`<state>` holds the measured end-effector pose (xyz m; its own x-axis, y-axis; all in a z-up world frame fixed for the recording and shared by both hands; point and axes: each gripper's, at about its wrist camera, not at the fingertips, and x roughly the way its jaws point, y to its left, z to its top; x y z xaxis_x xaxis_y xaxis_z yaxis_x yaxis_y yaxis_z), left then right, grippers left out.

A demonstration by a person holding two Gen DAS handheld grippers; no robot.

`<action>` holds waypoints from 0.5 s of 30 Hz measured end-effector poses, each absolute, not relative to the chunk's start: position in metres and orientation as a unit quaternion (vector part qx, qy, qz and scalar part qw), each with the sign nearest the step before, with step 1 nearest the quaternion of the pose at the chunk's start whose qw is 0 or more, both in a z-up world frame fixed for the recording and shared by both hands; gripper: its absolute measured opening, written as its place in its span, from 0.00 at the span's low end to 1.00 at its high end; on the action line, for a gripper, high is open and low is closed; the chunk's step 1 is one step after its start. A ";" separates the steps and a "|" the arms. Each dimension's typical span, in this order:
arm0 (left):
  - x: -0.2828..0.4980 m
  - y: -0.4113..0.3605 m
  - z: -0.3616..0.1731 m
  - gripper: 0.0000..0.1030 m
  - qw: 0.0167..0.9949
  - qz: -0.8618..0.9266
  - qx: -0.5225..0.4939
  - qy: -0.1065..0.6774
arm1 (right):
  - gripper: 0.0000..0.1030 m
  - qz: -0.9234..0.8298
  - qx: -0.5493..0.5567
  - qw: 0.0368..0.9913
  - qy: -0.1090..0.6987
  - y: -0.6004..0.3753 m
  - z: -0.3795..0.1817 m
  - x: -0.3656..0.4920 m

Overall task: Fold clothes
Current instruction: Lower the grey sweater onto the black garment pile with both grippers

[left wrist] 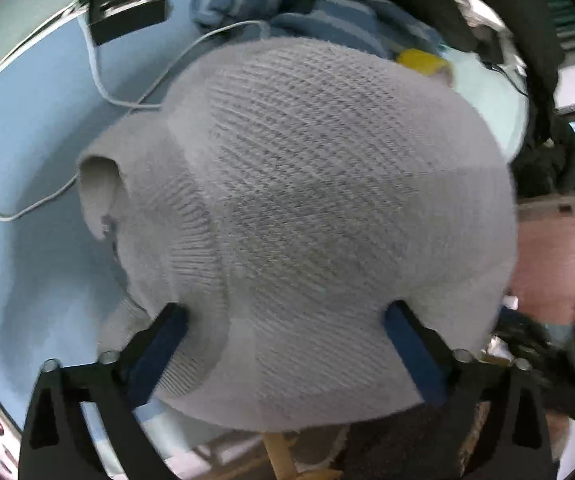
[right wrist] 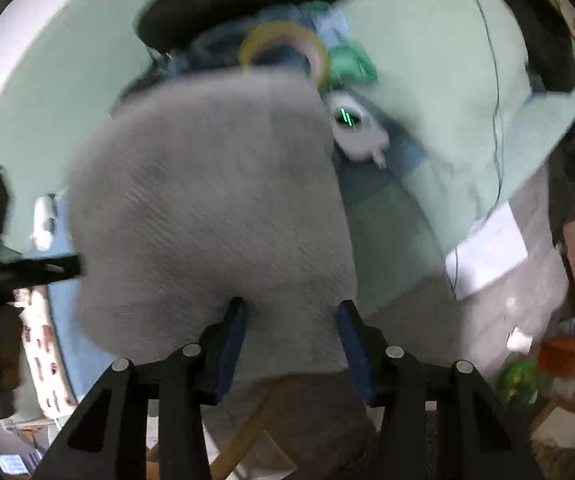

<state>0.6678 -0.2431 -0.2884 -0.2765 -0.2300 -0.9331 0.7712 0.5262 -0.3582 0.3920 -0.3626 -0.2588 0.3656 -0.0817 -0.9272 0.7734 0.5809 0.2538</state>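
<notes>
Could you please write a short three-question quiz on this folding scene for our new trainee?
1. True or false: the grey knit garment lies between the left gripper fingers.
2. What colour is the tape roll beyond the garment: A red, B yellow, C black?
3. Fill in: the white cable lies on the light ____ table cover.

Key: 1 true; 2 B; 3 blue.
</notes>
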 end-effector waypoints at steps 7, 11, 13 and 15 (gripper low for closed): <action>0.671 -0.252 -0.288 1.00 0.562 -0.453 0.222 0.655 | 0.52 -0.233 0.270 0.821 0.447 -0.365 -0.189 0.451; 0.681 -0.245 -0.280 0.81 0.548 -0.465 0.192 0.668 | 0.53 -0.224 0.268 0.789 0.505 -0.344 -0.249 0.474; 0.692 -0.238 -0.264 0.67 0.558 -0.484 0.158 0.655 | 0.53 -0.234 0.254 0.804 0.485 -0.334 -0.253 0.467; 0.699 -0.232 -0.242 0.67 0.594 -0.513 0.121 0.608 | 0.56 -0.243 0.281 0.805 0.463 -0.337 -0.254 0.458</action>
<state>0.6992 -0.2324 -0.2419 -0.2649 -0.4628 -0.8460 0.7564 0.4443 -0.4800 0.4579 -0.3373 -0.2543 0.4538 -0.1301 -0.8815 0.6509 0.7240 0.2282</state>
